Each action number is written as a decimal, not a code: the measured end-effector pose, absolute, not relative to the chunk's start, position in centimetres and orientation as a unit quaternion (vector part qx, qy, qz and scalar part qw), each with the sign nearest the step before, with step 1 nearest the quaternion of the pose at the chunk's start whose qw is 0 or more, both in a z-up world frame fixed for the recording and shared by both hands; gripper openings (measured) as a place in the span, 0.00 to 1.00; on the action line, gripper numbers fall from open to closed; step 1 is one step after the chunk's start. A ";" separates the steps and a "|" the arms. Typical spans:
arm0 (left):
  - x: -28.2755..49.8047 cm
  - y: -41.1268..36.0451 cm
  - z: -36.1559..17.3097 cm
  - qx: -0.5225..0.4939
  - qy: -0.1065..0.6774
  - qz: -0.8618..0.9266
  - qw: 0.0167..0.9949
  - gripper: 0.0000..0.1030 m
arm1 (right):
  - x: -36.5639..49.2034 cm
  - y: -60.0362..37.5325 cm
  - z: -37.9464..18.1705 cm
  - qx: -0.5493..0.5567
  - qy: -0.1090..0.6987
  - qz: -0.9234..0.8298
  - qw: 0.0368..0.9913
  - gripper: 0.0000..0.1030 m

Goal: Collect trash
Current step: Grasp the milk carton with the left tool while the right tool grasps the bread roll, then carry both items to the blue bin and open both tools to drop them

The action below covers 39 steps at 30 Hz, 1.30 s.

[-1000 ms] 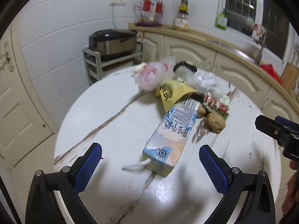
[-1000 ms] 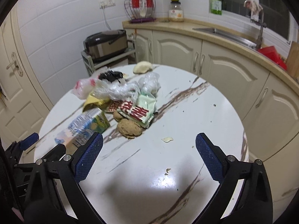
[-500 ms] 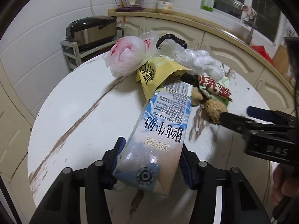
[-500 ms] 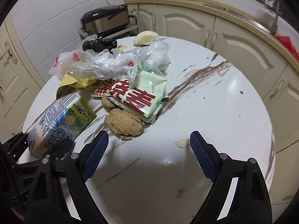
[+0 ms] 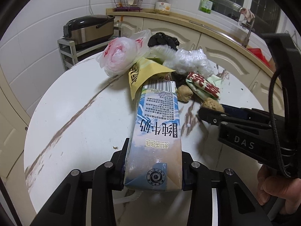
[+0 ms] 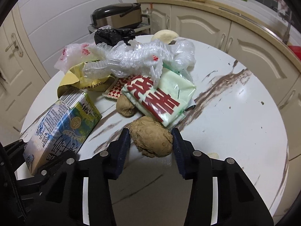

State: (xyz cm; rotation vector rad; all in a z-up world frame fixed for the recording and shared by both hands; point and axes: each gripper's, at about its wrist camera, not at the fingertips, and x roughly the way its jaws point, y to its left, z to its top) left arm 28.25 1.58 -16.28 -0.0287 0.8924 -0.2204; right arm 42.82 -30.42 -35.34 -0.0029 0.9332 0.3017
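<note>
Trash pile [image 6: 135, 71] sits mid-table [image 6: 235, 116], 12 o'clock of both claws. Left gripper [image 5: 153, 169] just closed, pinching glossy cardboard milk carton [image 5: 156, 131]. Right gripper [image 6: 151, 146] just closed, pads touching rough brown lump [image 6: 152, 137]. Risk: crumbly lump breaks; slick carton slips, dragging yellow bag [image 5: 143, 73]. Crinkly clear plastic [image 6: 131, 58] behind.

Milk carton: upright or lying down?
Lying down. The milk carton rests lengthwise on the table, barcode end toward the trash pile, near end clamped between the left gripper pads.
</note>
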 end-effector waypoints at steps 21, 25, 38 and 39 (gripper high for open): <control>18.7 -3.4 -11.7 0.023 0.380 -0.117 0.917 0.33 | 35.5 -39.4 -33.2 0.095 0.407 0.169 0.892 0.39; 17.0 -5.9 -10.1 0.037 0.361 -0.124 0.923 0.33 | 33.6 -41.4 -32.2 0.107 0.386 0.166 0.901 0.39; 13.8 -19.6 -7.1 0.071 0.316 -0.227 0.919 0.33 | 29.1 -54.1 -28.2 0.151 0.317 0.086 0.932 0.39; 14.0 -20.1 -7.1 0.073 0.316 -0.234 0.917 0.33 | 28.6 -55.7 -28.2 0.155 0.315 0.071 0.934 0.39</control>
